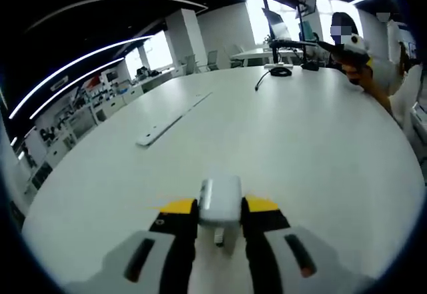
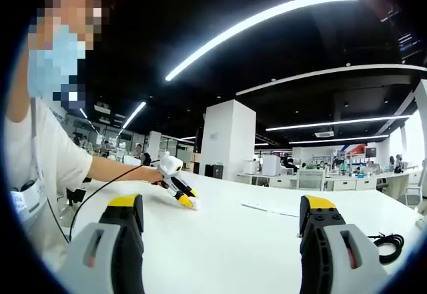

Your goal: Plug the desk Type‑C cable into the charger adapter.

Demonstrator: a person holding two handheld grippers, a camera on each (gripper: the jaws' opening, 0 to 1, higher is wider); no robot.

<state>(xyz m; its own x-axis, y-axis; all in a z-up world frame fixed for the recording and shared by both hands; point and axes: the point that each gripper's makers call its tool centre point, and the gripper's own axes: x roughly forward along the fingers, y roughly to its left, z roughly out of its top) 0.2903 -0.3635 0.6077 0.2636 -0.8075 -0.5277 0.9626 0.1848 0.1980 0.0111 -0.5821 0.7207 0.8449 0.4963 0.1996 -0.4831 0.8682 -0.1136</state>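
Bright ceiling strips (image 2: pixel 260 21) — window glare (image 1: pixel 257 17), fisheye-bent edges.

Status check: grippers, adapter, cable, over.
Left gripper shut on white boxy charger adapter. Right gripper open, holding nothing. Black coiled cable loose on white table.

My left claw (image 1: pixel 220 231), matt grey plastic with black inner faces and yellow tips, is clamped on a small white charger adapter (image 1: pixel 220 201) of smooth, slightly glossy plastic. Under it lies the broad white tabletop (image 1: pixel 300 141), smooth with a soft satin sheen. Near its far edge lies a thin black cable (image 1: pixel 261 79), rubbery and dull. My right claw (image 2: pixel 220 241) stands wide apart, the same matt grey plastic; a coiled black cable (image 2: pixel 387 243) lies beside it.
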